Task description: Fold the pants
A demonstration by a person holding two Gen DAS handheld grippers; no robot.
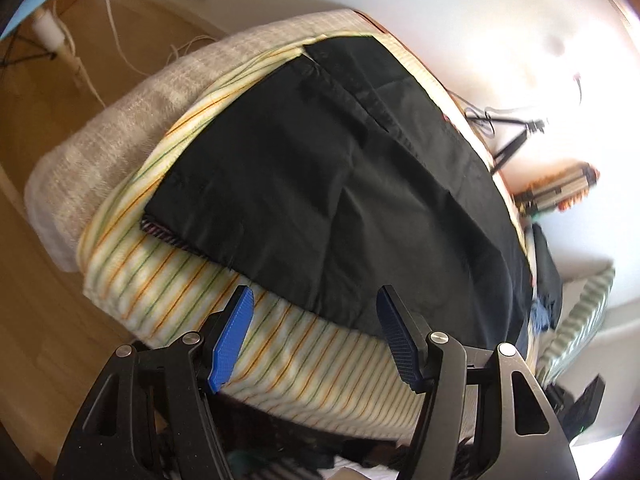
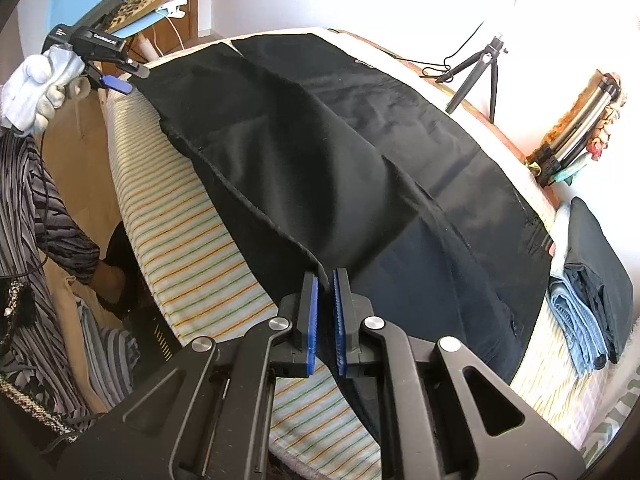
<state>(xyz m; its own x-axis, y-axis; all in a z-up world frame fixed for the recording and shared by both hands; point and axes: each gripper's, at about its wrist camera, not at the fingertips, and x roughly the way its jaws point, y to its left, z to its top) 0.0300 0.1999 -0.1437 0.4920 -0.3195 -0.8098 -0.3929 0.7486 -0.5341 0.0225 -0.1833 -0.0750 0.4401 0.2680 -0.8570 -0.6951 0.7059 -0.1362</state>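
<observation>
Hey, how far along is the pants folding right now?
Early on. Done: the black pants lie spread across the striped sheet, seemingly one layer already over another. In hand: the right hand-held gripper is shut on the near hem, while the left hand-held gripper is open, off the cloth. Left: further folds into a compact stack.

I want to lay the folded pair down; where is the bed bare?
Bare: the striped sheet strip along the near edge, beside the black pants. Crowded: the far end, where folded clothes are stacked.
</observation>
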